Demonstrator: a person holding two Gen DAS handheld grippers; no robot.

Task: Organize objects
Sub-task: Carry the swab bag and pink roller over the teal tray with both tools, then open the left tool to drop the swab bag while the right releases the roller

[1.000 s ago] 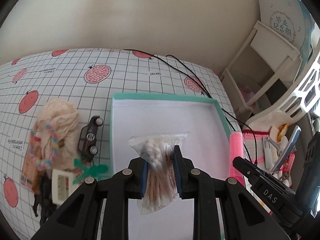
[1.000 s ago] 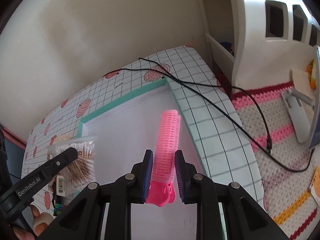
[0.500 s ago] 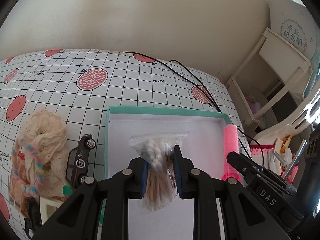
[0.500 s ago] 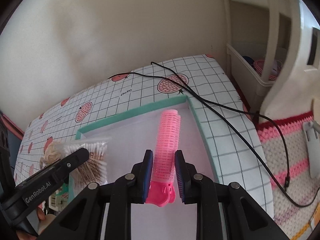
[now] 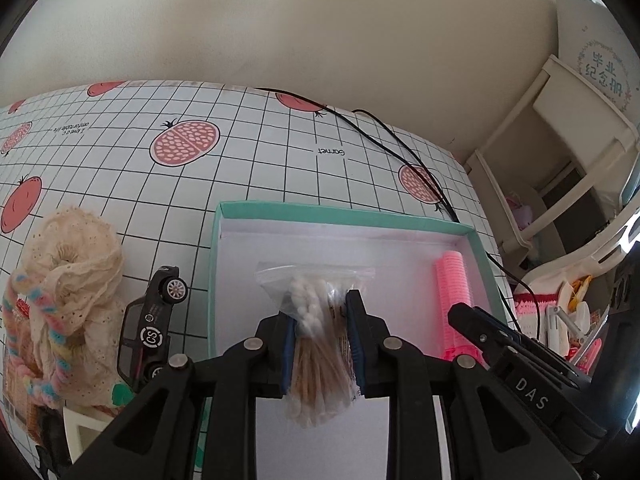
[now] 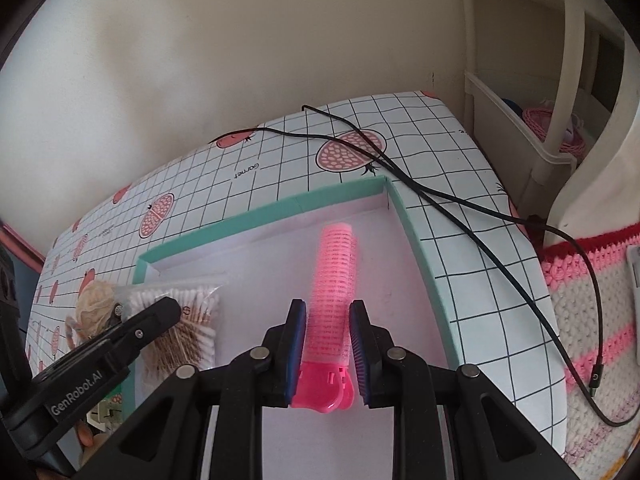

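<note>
The left gripper [image 5: 320, 320] is clamped on a clear zip bag of cotton swabs [image 5: 316, 344], its blue-padded fingers [image 5: 287, 344] pressing the bag from both sides so that the zip edge sticks out toward the far end and the bundle of wooden sticks hangs below the pads. The bag is held over the near middle of a shallow box [image 5: 340, 213] with a mint-green rim and a white floor, which lies on a table covered by a grid-patterned cloth [image 5: 248, 148] printed with pomegranates. The right gripper [image 6: 328, 344] is closed on a pink hair roller clip [image 6: 334, 280]; its pads grip the roller just above the solid pink clip end, and the ridged cylinder points away toward the far right corner of the box, close beside the right wall. From the pictures it cannot be told whether the roller touches the box floor. In the left wrist view the roller [image 5: 454, 300] stands along the right inner wall, with the right gripper's finger just in front of it. Left of the box, outside it, a black toy car [image 5: 154, 324] lies beside a cream lace hair scrunchie [image 5: 72, 256] with a pastel braided cord [image 5: 38, 320] draped over it. A black cable [image 6: 460, 204] runs across the far right corner of the cloth and down past the table edge.
</note>
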